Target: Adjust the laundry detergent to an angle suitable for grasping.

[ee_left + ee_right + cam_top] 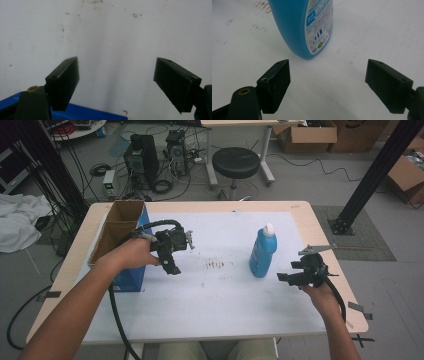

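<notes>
A blue bottle (pixel 263 251) with a white cap stands upright on the white table cover, right of centre. The bottle (pixel 304 25) rises just ahead of my right gripper (pixel 328 85), whose jaws are spread wide with nothing between them. In the high view my right gripper (pixel 287 277) sits to the bottle's right, pointing toward it, a short gap away. My left gripper (pixel 172 266) hovers beside an open blue cardboard box (pixel 122 227) at the left. My left gripper (pixel 116 86) is open over bare cover, with the blue box edge (pixel 82 113) at the bottom.
Brown smudges (pixel 215 265) mark the cover (pixel 225 300) between the grippers. The table's wooden rim (pixel 320 230) frames the cover. Beyond the far edge stand a black stool (pixel 236 162), computer towers (pixel 142 155) and cables. A black post (pixel 372 175) rises at right.
</notes>
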`<state>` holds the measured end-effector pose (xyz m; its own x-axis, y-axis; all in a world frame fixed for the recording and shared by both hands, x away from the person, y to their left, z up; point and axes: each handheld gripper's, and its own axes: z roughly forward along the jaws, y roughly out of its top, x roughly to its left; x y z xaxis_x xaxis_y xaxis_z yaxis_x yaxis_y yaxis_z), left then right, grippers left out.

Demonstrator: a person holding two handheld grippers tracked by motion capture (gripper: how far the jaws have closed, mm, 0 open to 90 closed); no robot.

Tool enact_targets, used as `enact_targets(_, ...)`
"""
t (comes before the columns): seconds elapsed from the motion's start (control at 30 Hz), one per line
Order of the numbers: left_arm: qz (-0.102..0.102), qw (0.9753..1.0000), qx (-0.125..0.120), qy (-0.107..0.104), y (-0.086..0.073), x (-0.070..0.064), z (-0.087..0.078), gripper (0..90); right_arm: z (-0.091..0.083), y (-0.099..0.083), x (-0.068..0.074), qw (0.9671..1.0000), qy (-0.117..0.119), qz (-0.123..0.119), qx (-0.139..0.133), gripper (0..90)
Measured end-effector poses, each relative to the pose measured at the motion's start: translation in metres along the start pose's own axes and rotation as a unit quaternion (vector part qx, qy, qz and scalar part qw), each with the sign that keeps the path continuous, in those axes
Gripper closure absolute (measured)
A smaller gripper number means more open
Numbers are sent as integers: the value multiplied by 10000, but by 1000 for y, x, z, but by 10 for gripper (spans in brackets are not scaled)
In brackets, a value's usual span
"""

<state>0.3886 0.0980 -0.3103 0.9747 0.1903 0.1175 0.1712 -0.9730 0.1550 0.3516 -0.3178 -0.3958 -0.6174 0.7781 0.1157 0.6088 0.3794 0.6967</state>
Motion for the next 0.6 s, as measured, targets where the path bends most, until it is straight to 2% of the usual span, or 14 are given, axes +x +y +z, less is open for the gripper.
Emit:
enact_targets(0.33, 33, 10000, -2, -7, 3, 0, 2, 213, 5, -4, 19, 9988, -201, 200, -409, 194)
enact_targets(0.4, 34, 10000, -14, -5, 3, 0, 2, 213, 5, -6, 22, 9982, -212, 246, -513, 191)
enact_targets(0.5, 27, 10000, 1, -14, 2, 0, 3, 213, 5, -9, 26, 9957, -247, 445, -773, 190)
enact_targets(0.6, 23, 10000, -4, -12, 2, 1, 3, 213, 6, -11, 30, 9947, -255, 487, -869, 190)
